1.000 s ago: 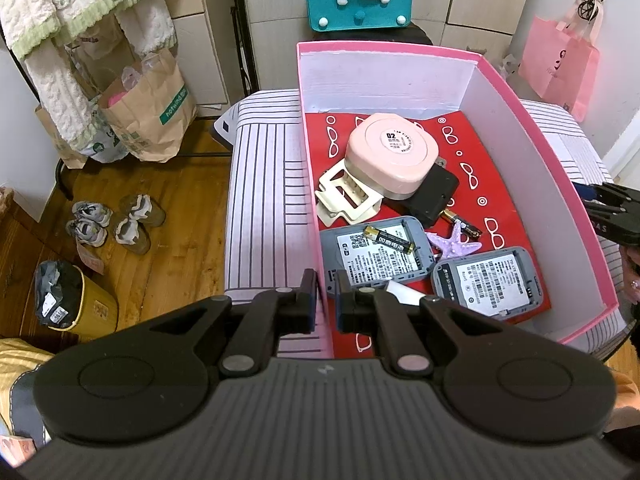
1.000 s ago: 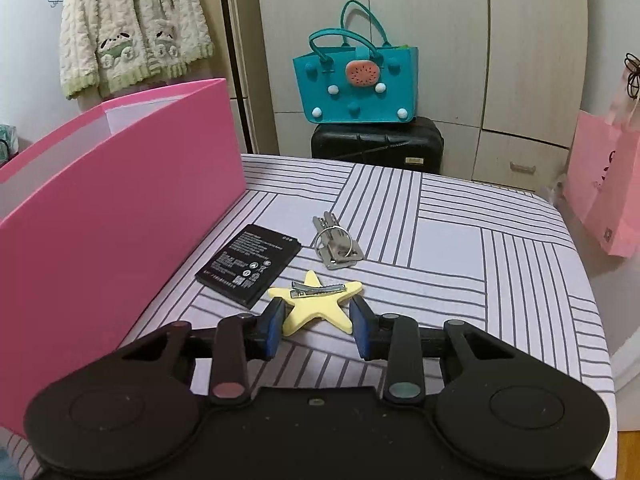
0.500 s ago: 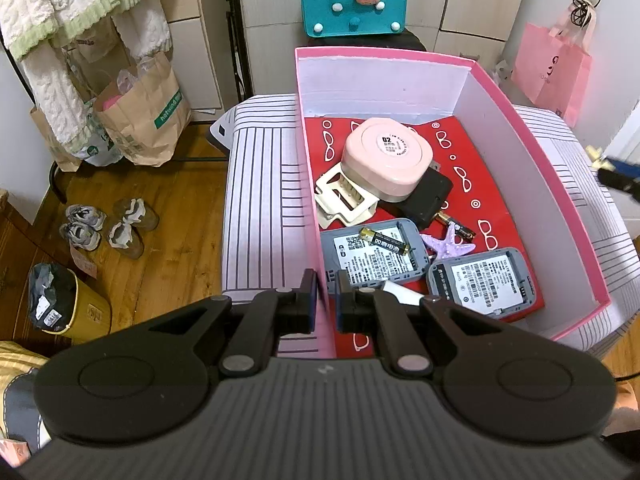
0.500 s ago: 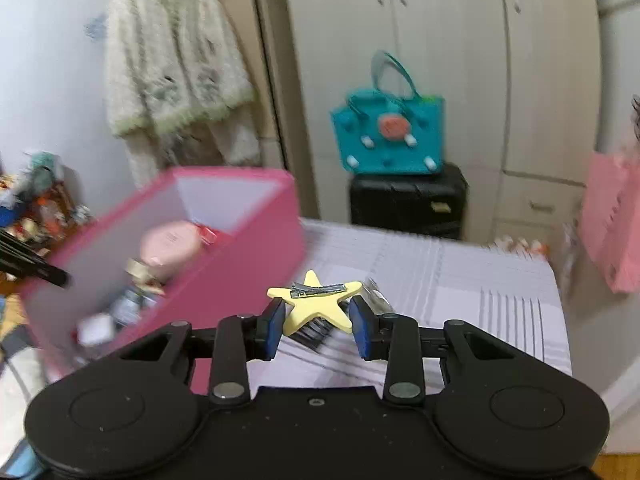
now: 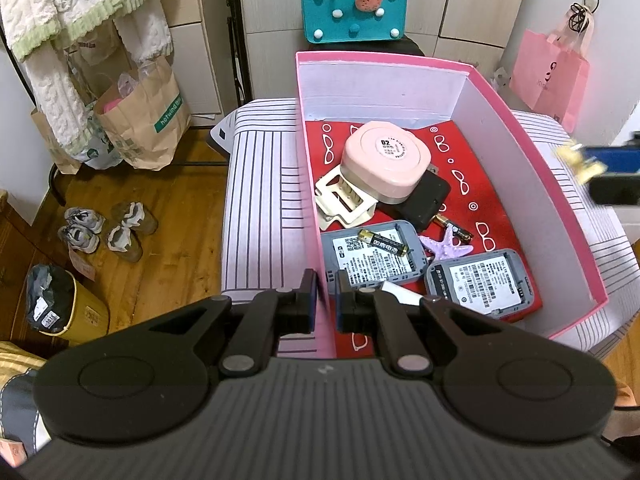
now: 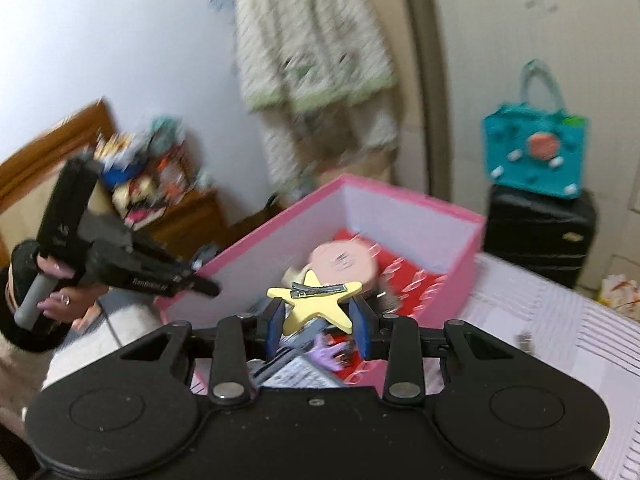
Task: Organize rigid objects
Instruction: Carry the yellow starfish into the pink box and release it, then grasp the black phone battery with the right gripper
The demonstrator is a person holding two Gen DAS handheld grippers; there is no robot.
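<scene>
Right gripper has its fingers clamped on the yellow star clip over the pink box's near end, already crowded with a round pink case, grey battery packs and purple starfish, while the left gripper pinches the box's left wall.

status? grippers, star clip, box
Right gripper shut on star clip, above the pink box. Left gripper pinching the box's near wall. Box already crowded: cases, batteries, purple star.
</scene>
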